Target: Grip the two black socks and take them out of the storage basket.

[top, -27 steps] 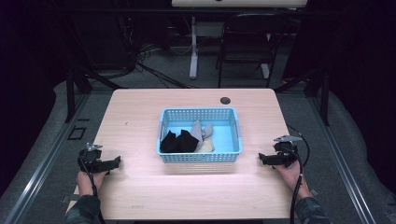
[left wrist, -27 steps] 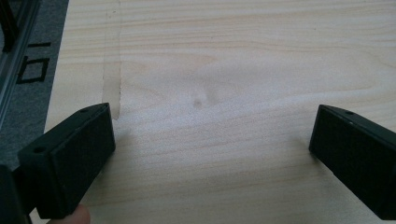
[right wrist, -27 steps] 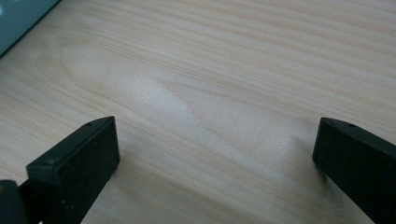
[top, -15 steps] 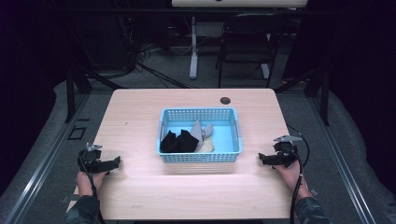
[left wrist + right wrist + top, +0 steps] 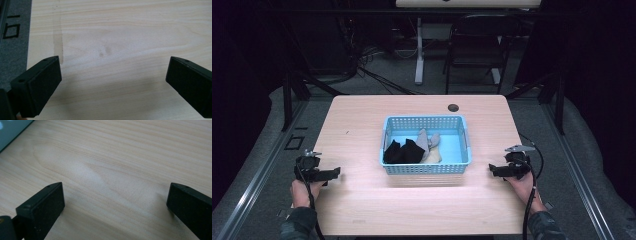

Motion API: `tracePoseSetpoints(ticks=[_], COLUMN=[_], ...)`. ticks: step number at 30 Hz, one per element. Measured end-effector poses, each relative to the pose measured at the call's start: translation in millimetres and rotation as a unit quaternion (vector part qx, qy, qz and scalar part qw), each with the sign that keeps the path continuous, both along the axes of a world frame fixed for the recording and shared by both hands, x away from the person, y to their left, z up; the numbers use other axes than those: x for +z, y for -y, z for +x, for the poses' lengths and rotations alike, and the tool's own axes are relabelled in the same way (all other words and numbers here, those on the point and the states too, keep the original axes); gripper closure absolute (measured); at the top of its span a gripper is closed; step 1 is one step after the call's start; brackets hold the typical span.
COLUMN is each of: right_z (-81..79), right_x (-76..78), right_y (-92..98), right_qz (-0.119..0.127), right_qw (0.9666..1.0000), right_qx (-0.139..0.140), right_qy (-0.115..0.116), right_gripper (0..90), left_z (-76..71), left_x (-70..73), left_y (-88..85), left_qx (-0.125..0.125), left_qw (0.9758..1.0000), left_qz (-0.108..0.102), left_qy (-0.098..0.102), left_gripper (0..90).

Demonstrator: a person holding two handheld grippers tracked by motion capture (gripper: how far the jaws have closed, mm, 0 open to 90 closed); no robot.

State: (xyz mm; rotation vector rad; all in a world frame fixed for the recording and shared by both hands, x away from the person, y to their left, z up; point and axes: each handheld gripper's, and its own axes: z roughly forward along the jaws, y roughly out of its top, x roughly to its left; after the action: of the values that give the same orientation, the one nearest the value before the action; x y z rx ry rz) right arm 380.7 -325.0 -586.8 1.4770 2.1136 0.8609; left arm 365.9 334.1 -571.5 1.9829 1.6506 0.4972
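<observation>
Between both hand-held grippers sits the blue basket (image 5: 427, 167) (socks (image 5: 404, 151) inside).

Left hand-held gripper (image 5: 333, 172): black body, compact block form, black cable trailing back along the forearm. Two black jaws, blocky and wedge-shaped, flat matte pads on inner faces, a small screw hole near each tip, as seen in the left gripper view. Right hand-held gripper (image 5: 492, 170): same black build, grey three-cornered plate on top, black cable looping behind the wrist. Matching black jaws with screw holes. Sleeves dark, patterned, reaching to both wrists.
</observation>
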Motion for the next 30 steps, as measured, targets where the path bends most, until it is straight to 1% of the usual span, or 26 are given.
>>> tracePoseSetpoints(ticks=[3,4,5,6,7,8,9,10,11,13,14,15,16,17,21,23,25,26,28,30], right_z=[-0.4,-0.4,-0.3,-0.3,-0.3,-0.3,-0.3,-0.3,-0.3,-0.3,-0.3,-0.3,-0.3,-0.2,-0.3,-0.3,-0.3,-0.3,-0.3,-0.2], right_x=[0.0,0.0,0.5,0.6,0.6,0.6,0.6,0.6,0.5,0.5,0.5,0.5,0.5,0.5,0.5,0.5,0.5,0.5,0.5,0.5], right_y=[-0.1,-0.1,0.3,0.3,0.3,0.3,0.2,0.2,0.2,0.1,0.1,0.1,0.1,0.1,0.1,0.1,0.1,0.1,0.1,0.1], right_qz=[0.0,0.0,-0.003,-0.003,-0.003,-0.003,-0.003,-0.003,-0.002,-0.002,-0.002,-0.002,-0.002,-0.002,-0.002,-0.002,-0.002,-0.002,-0.002,-0.002], right_qw=[1.0,1.0,1.0,1.0,1.0,1.0,1.0,1.0,1.0,1.0,1.0,1.0,1.0,1.0,1.0,1.0,1.0,1.0,1.0,1.0], right_qx=[0.0,0.0,0.001,0.001,0.001,0.001,0.001,0.001,0.001,0.001,0.001,0.001,0.001,0.001,0.001,0.001,0.001,0.001,0.001,0.001], right_qy=[0.001,0.001,-0.002,-0.002,-0.002,-0.002,-0.002,-0.002,-0.002,-0.002,-0.002,-0.002,-0.002,-0.002,-0.001,-0.002,-0.002,-0.002,-0.002,-0.002], right_gripper=[1.2,1.2,1.2,1.2,1.2,1.2,1.2,1.2,1.2,1.2,1.2,1.2,1.2,1.2,1.2,1.3,1.2,1.2,1.3,1.2], left_z=[1.8,1.8,1.9,2.2,3.1,3.1,3.1,3.1,3.2,3.1,3.0,3.1,3.5,4.2,6.8,8.6,10.1,10.7,12.2,14.2], left_x=[7.6,7.6,11.1,13.6,18.6,18.6,24.4,24.4,29.0,36.5,38.9,42.2,46.1,51.1,63.1,70.0,77.1,80.1,87.4,95.8], left_y=[5.5,5.5,7.0,7.6,8.1,8.1,9.5,9.5,11.2,15.1,16.9,19.3,21.0,24.1,31.0,35.5,40.8,42.4,48.1,54.9], left_qx=[-0.02,-0.02,-0.024,-0.028,-0.037,-0.037,-0.045,-0.045,-0.052,-0.065,-0.067,-0.072,-0.081,-0.089,-0.103,-0.114,-0.122,-0.127,-0.134,-0.144], left_qw=[0.9998,0.9998,0.9997,0.9996,0.9992,0.9992,0.9989,0.9989,0.9985,0.9977,0.9975,0.9972,0.9966,0.9958,0.9945,0.9934,0.9925,0.9918,0.9909,0.9896], left_qz=[-0.005,-0.005,-0.003,-0.007,-0.013,-0.013,-0.012,-0.012,-0.013,-0.019,-0.021,-0.018,-0.017,-0.018,-0.019,-0.014,-0.015,-0.012,-0.016,-0.009], left_qy=[-0.004,-0.004,-0.005,-0.005,-0.008,-0.008,-0.001,-0.001,-0.005,-0.002,-0.001,0.0,-0.003,-0.001,0.0,-0.003,-0.002,0.0,0.001,0.005], left_gripper=[0.1,0.1,0.1,0.1,0.1,0.2,0.2,0.2,0.2,0.2,0.2,0.2,0.2,0.2,0.2,0.2,0.2,0.2,0.2,0.2])
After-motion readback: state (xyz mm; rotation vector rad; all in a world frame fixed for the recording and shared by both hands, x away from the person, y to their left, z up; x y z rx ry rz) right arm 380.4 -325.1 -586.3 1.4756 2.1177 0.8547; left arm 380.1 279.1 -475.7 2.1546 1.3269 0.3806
